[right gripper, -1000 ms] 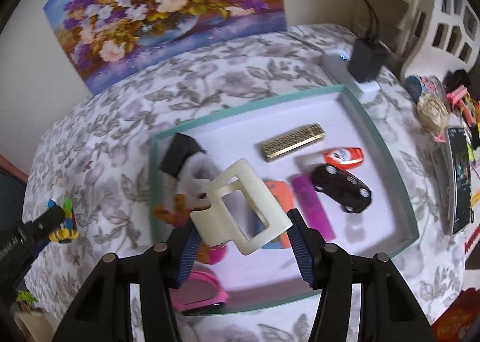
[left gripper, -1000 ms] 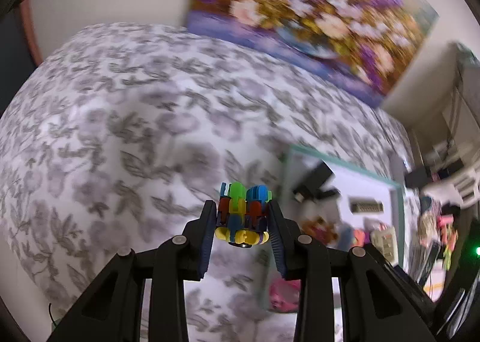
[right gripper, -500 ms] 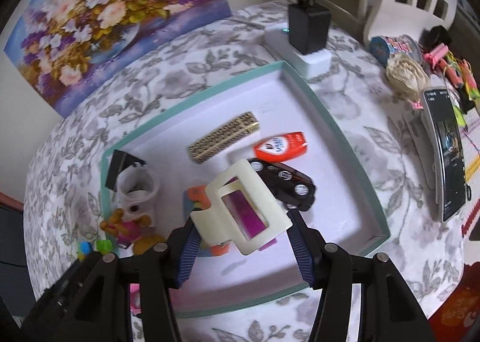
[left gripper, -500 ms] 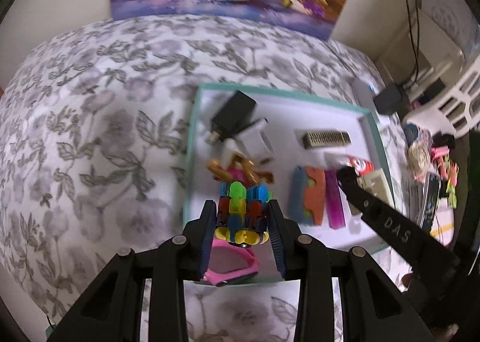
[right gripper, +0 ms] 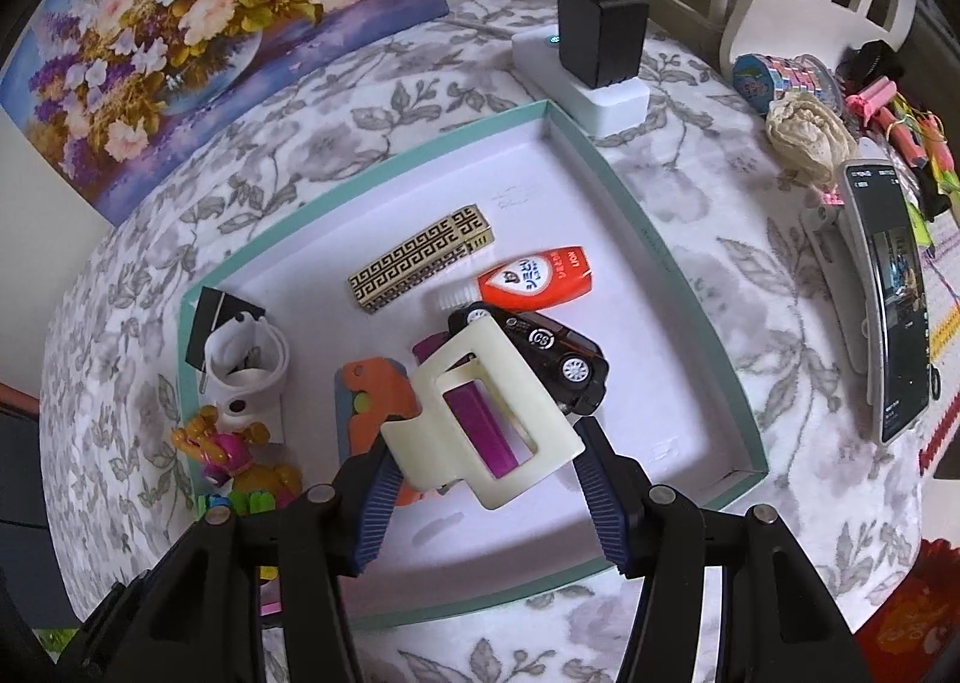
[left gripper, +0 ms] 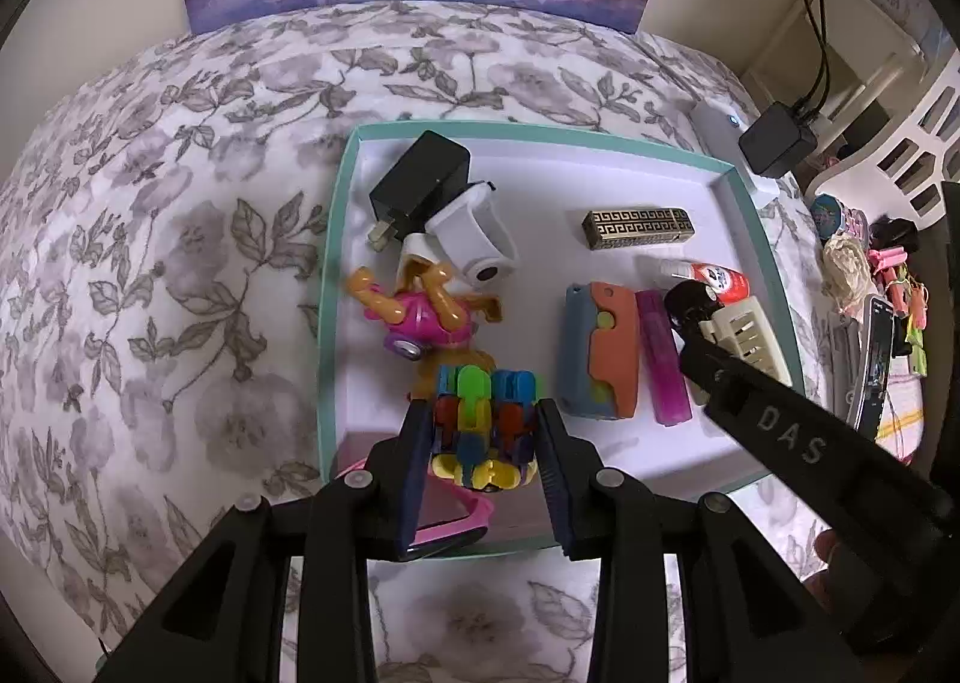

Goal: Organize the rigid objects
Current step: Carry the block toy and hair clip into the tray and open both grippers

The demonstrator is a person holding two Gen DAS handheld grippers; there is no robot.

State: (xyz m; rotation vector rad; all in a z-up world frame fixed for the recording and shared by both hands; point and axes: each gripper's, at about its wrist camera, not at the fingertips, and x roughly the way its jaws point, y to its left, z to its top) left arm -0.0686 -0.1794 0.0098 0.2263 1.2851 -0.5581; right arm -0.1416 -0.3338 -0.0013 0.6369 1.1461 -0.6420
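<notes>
**Two loads over a crowded tray**

The main risk, as I judge it, is a bad landing: the teal-rimmed tray already holds a good deal, and anything let go from above could strike a neighbour, bounce, or roll. The cream hair claw clip hangs above the black toy car and the purple bar; dropped there, it would likely come to rest on them rather than on the tray floor (bare floor does show toward the tray's near right corner). The multicoloured block toy sits above the near left part of the tray, just by the pink-and-orange figure and a pink item at the near edge, so it could knock either or tip over the rim. The two tools are also close together over the tray, and a careless move might bump one against the other.

The left gripper is closed to a narrow gap, its pads pressing both sides of the block toy. The right gripper stands at a middling width, holding the claw clip by its lower body; the grip looks partial, since the clip is tilted and most of it juts forward, so it may slip.
</notes>
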